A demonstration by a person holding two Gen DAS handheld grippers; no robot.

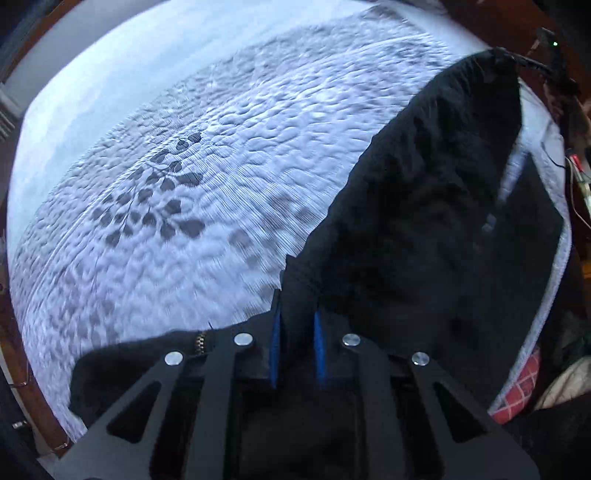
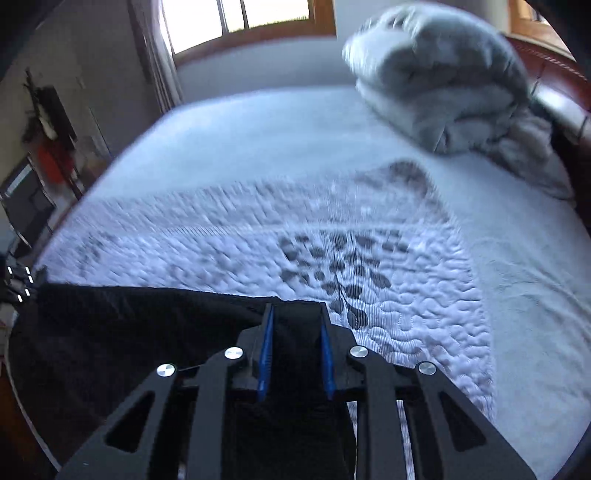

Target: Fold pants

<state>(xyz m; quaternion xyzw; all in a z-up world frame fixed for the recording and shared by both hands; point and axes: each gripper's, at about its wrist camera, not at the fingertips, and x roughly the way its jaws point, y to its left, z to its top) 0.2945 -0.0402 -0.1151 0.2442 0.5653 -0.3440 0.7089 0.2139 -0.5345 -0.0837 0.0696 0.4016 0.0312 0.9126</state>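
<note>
Left gripper point(image 1: 297, 317): jaws narrowly parted, black pants point(image 1: 424, 229) bunched between them. Right gripper point(image 2: 295, 317): same narrow gap, clamped on the pants point(image 2: 129, 332) edge. The pants lie on the quilted mattress point(image 1: 221, 147), long axis running away up-right in the left view. Beyond, a grey blanket point(image 2: 443, 81).

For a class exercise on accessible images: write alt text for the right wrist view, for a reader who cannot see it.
The right gripper pinches an edge of the black pants between its blue-padded fingers, over a white quilted mattress with a dark leaf print. A bundled grey blanket sits at the far right, a window behind.
</note>
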